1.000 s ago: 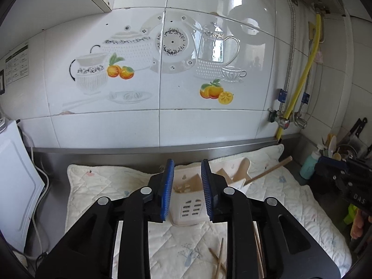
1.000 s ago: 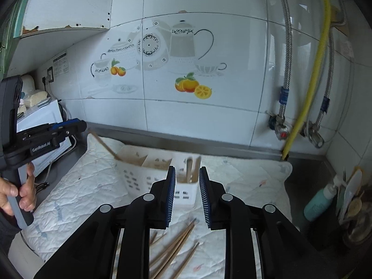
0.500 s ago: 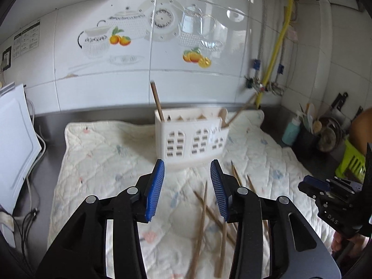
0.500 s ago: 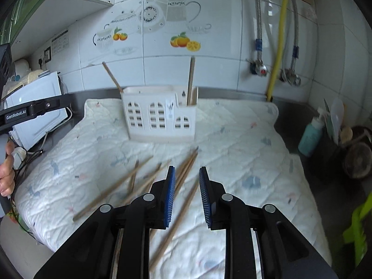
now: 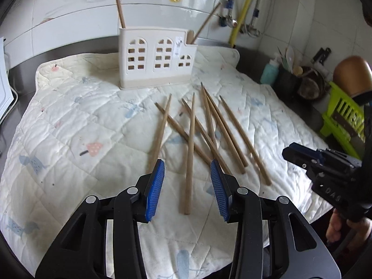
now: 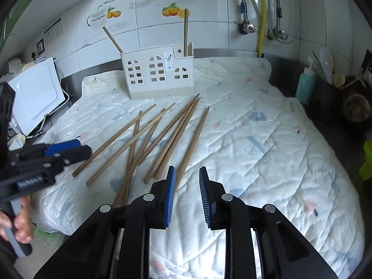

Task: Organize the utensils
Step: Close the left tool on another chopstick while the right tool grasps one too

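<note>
1. Left wrist view: left gripper (image 5: 187, 171) above the quilted mat (image 5: 69, 125), jaws parted and empty, nothing pressed between the blue pads (image 5: 155, 187). Directly ahead, one chopstick (image 5: 189, 153) running lengthwise through the gap; other loose chopsticks (image 5: 220, 127) fanned and crossing to the right. White holder (image 5: 155, 58) upright at the mat's far edge, two sticks already standing in it. Right gripper (image 5: 300, 155) low at the right edge.

2. Right wrist view: right gripper (image 6: 187, 176) with jaws narrowly apart, gripping nothing, hovering over bare mat just right of the rightmost chopstick (image 6: 193, 144). Holder (image 6: 158, 74) beyond the pile.

3. Likely trouble: crossed sticks dragged or flicked along with the chosen one; round wood rolling out of the pads on soft, yielding quilt; narrow right opening nudging its stick aside instead of straddling it.
</note>
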The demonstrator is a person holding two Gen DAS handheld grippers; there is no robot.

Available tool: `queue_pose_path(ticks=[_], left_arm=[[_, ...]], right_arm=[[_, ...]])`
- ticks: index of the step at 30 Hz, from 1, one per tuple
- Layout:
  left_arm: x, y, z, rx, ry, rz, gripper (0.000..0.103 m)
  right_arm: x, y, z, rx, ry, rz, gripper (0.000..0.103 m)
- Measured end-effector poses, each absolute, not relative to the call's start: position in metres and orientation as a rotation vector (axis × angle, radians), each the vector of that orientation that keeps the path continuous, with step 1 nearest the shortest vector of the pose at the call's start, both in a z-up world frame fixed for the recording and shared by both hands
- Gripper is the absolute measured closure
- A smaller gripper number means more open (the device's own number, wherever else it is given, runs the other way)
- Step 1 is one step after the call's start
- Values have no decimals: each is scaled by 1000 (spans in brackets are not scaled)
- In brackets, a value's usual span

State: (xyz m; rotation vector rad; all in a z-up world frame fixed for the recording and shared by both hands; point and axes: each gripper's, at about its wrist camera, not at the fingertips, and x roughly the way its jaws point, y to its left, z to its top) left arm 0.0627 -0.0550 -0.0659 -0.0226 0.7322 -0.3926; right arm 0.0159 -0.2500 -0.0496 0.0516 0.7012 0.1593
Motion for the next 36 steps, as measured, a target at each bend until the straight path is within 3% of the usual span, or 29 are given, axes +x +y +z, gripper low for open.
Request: queue_pose_path(ticks=[8,19,24,31,36], left_arm=[[77,-64,-94,-18,797,-397,65],[81,-68,-103,-9,792,-388,83],[79,-76,-104,42,771,-375,83],[81,-86,-103,77,760,-358,98],[83,-79,-100,24,772,-373,98]], right_arm=[[7,-245,-54,85,708,181,82],[12,-246,-60,114,724,180,82],[16,-246,-69,135,746,180,83],[21,-251,-77,188,765,177,83],[26,-249,-82,219,774,179,83]])
